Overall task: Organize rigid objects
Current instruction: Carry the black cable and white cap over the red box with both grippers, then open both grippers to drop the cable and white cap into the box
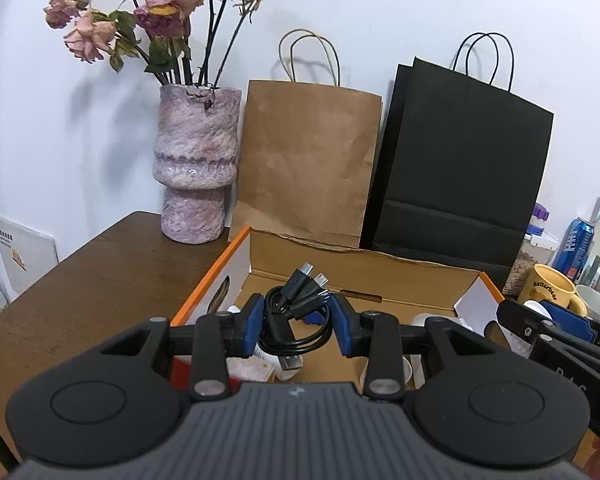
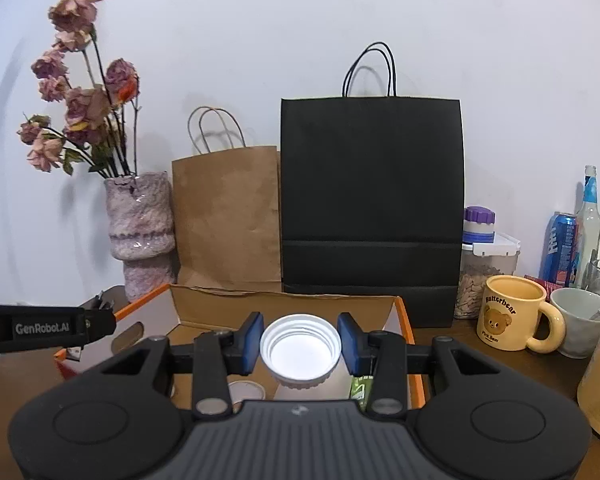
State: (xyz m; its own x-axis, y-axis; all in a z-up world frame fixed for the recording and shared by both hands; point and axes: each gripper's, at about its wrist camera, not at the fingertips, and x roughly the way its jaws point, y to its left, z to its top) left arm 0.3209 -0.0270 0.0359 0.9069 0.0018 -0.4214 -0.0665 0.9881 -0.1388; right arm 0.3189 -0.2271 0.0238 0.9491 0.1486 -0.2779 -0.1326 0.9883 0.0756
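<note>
My left gripper (image 1: 299, 328) is shut on a coiled black USB cable (image 1: 296, 312), its plugs sticking up between the blue pads, held above an open cardboard box with orange edges (image 1: 236, 246). My right gripper (image 2: 300, 342) is shut on a white screw lid (image 2: 300, 352), hollow side facing the camera, over the same box (image 2: 400, 308). Small white containers (image 1: 400, 372) and a green packet (image 2: 360, 390) lie inside the box. The left gripper's body (image 2: 48, 328) shows at the left of the right wrist view; the right gripper's body (image 1: 560, 332) shows at the right of the left wrist view.
Behind the box a brown paper bag (image 1: 308, 164) and a black paper bag (image 1: 460, 176) lean on the wall. A vase of dried roses (image 1: 194, 168) stands on the wooden table (image 1: 100, 280) at left. At right: yellow mug (image 2: 512, 314), grey cup (image 2: 580, 320), seed jar (image 2: 484, 268), blue can (image 2: 560, 248), bottle (image 2: 590, 224).
</note>
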